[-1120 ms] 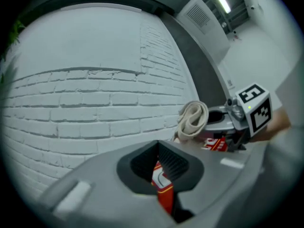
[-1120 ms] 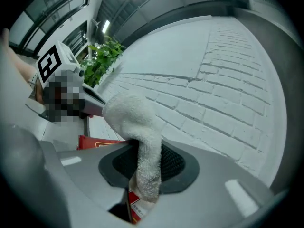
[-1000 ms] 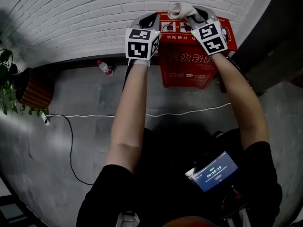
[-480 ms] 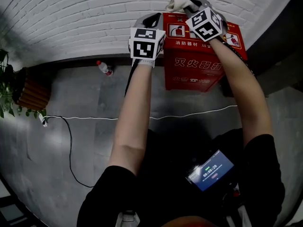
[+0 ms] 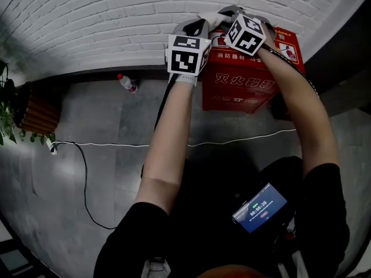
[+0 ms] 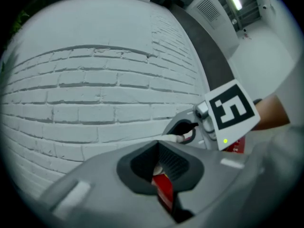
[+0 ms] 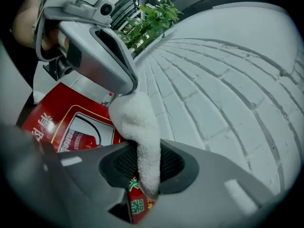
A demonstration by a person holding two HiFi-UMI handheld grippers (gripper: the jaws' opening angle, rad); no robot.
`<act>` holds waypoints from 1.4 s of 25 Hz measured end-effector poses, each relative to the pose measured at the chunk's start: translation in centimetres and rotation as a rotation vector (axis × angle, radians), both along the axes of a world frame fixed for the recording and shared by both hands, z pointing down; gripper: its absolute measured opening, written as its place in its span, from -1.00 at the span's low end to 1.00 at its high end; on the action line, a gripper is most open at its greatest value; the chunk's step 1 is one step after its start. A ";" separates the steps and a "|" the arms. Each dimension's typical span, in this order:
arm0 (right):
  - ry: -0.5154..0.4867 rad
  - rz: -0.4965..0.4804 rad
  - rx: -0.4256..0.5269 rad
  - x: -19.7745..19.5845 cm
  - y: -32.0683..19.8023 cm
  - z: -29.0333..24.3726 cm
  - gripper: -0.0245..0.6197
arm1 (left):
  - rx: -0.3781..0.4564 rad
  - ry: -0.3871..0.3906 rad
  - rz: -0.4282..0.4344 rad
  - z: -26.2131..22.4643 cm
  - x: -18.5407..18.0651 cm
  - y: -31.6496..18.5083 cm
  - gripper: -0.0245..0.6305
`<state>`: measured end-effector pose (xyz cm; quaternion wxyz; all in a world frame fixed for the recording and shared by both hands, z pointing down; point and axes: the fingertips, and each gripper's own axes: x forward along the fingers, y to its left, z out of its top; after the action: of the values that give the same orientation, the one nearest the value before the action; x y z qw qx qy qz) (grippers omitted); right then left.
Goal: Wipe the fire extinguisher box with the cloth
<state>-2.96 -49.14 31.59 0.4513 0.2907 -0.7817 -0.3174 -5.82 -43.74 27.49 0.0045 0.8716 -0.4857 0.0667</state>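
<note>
The red fire extinguisher box [image 5: 243, 86] stands on the floor against the far brick wall [image 5: 87, 28]; its inside cannot be seen. Over its top, the white cloth [image 7: 140, 132] spans between the left gripper [image 6: 160, 169] and right gripper [image 7: 145, 177], each with its jaws pinched narrow on one end.

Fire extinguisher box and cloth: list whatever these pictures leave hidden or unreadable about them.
- Left gripper, left gripper view: the jaws are nearly together around a white sliver. Whether that is gripped cloth is unclear.
- Cloth's lower end, right gripper view: hidden inside the right gripper, which is shut on it.
- Fire extinguisher box top, head view: both grippers and the cloth cover its rear part, and any dirt is too small to judge.
- Box back: no view shows it.
</note>
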 end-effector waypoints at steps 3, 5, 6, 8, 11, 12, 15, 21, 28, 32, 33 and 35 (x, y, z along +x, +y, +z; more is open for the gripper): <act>0.027 -0.020 -0.033 0.5 0.7 0.5 -0.64 | -0.013 -0.029 0.010 0.3 0.5 0.2 -0.93; 0.051 -0.026 -0.032 1.0 0.9 0.7 -0.64 | -0.015 -0.033 0.018 0.0 0.9 0.3 -0.93; 0.061 -0.026 -0.030 1.3 1.0 0.7 -0.64 | -0.014 -0.036 0.021 -0.2 1.2 0.3 -0.93; 0.075 -0.025 -0.026 1.9 1.2 0.7 -0.64 | -0.012 -0.051 0.028 -0.5 1.8 0.4 -0.93; 0.078 -0.017 -0.027 3.0 1.5 0.8 -0.65 | -0.009 -0.083 0.038 -0.5 2.9 0.5 -0.93; 0.078 -0.013 -0.028 3.5 1.6 0.8 -0.65 | -0.006 -0.093 0.041 -0.6 3.3 0.5 -0.93; 0.083 0.001 -0.030 5.2 1.8 0.7 -0.65 | 0.014 -0.105 0.048 -1.0 4.5 0.6 -0.93; 0.112 0.037 -0.026 9.0 2.2 0.5 -0.65 | 0.046 -0.099 0.074 -2.2 7.4 1.0 -0.93; 0.178 0.090 -0.020 14.9 2.5 0.6 -0.65 | 0.046 -0.057 0.136 -3.1 12.1 2.2 -0.93; 0.192 0.121 -0.019 18.2 2.7 0.6 -0.65 | 0.027 -0.041 0.171 -2.6 14.2 2.4 -0.93; 0.198 0.129 -0.018 19.1 2.8 0.6 -0.65 | 0.022 -0.040 0.176 -2.4 14.6 2.5 -0.93; 0.212 0.144 -0.012 20.7 3.3 0.6 -0.65 | 0.020 -0.044 0.184 -2.2 15.2 2.7 -0.93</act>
<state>17.73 -45.86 32.18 0.5548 0.3082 -0.7086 -0.3083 9.37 -41.00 25.30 -0.0211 0.9108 -0.4042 0.0814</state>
